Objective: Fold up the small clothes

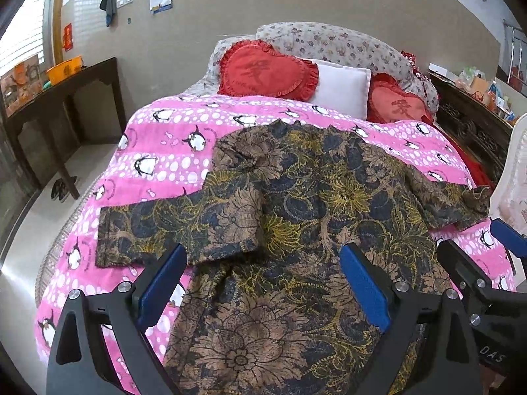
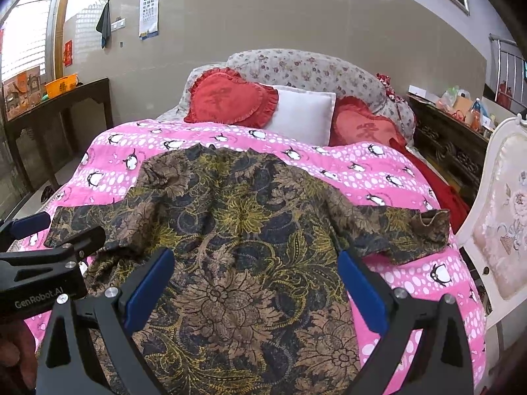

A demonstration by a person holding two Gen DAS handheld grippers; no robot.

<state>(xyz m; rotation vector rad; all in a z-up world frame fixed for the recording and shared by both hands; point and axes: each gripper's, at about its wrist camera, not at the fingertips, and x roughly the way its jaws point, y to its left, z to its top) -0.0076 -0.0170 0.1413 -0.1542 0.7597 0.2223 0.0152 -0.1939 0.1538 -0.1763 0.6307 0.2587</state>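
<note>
A dark short-sleeved shirt with a brown and yellow floral print (image 1: 296,204) lies spread flat on the pink penguin blanket (image 1: 158,161), collar toward the pillows, both sleeves out to the sides. It also shows in the right wrist view (image 2: 237,230). My left gripper (image 1: 263,283) is open and empty, hovering over the shirt's lower left part. My right gripper (image 2: 257,286) is open and empty over the shirt's lower middle. The right gripper also shows at the right edge of the left wrist view (image 1: 477,250), and the left gripper at the left edge of the right wrist view (image 2: 49,230).
Two red heart cushions (image 1: 266,72) and a white pillow (image 1: 342,89) lie at the head of the bed. A dark side table (image 1: 62,98) stands at the left, a carved cabinet (image 2: 451,151) and a white chair (image 2: 500,230) at the right.
</note>
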